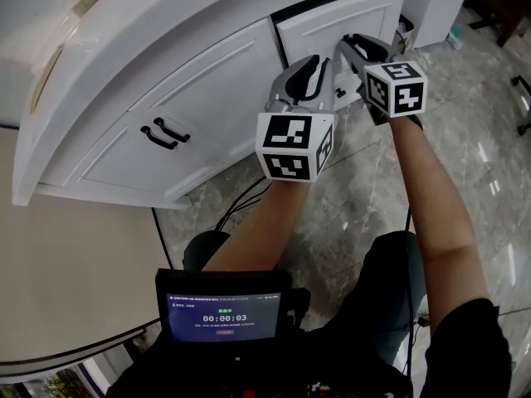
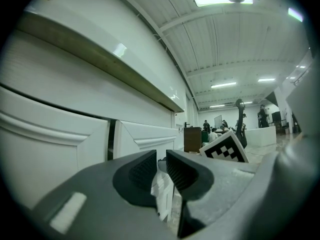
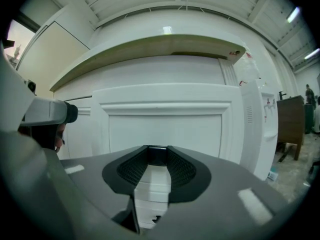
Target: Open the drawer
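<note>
A: Got the right tongs clamped on the dark handle of the white drawer, right of the cabinet doors.

B: Yep. Seeing the left tongs just beside, pads barely apart, gripping nothing.

A small screen at the bottom of the head view shows a timer that reads 00:00:03 in pale digits. The small print above and below the digits is too fine to read. The nearer marker cube and the farther marker cube bear black-and-white square code patterns.
</note>
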Motion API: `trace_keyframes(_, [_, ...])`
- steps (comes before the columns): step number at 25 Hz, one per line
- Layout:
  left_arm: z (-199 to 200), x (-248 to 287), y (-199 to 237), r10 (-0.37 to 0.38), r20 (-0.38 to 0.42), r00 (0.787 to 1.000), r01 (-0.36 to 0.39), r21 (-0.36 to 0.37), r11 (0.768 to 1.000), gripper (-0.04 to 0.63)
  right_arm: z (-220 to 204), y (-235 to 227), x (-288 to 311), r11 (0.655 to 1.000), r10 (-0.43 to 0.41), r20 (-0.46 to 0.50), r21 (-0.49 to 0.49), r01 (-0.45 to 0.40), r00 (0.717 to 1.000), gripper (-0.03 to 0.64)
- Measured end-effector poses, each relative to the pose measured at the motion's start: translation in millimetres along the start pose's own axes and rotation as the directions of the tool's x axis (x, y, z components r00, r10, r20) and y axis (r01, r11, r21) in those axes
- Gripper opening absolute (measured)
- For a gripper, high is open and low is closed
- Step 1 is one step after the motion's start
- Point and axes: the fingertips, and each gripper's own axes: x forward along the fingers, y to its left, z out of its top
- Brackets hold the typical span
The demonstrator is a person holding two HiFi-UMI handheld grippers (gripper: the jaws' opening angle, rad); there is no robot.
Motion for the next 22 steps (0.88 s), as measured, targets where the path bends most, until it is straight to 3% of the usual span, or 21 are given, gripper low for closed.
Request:
trace_keyframes(15, [-16.3, -13.4, -63.2, -0.021, -0.042, 0.999, 0.021, -0.004, 1.000, 0.055, -15.3, 5.7, -83.3, 1.000, 0.009, 0.009, -0.004, -0.009, 1.000, 0.144])
trace_keyframes(22, [-25.0, -15.7, -84.6, -0.035, -0.062, 0.997, 0.034, -0.014, 0.999, 0.055, -14.8, 5.6, -93.2, 1.000, 0.007, 0.000, -0.006, -0.007, 1.000, 0.143])
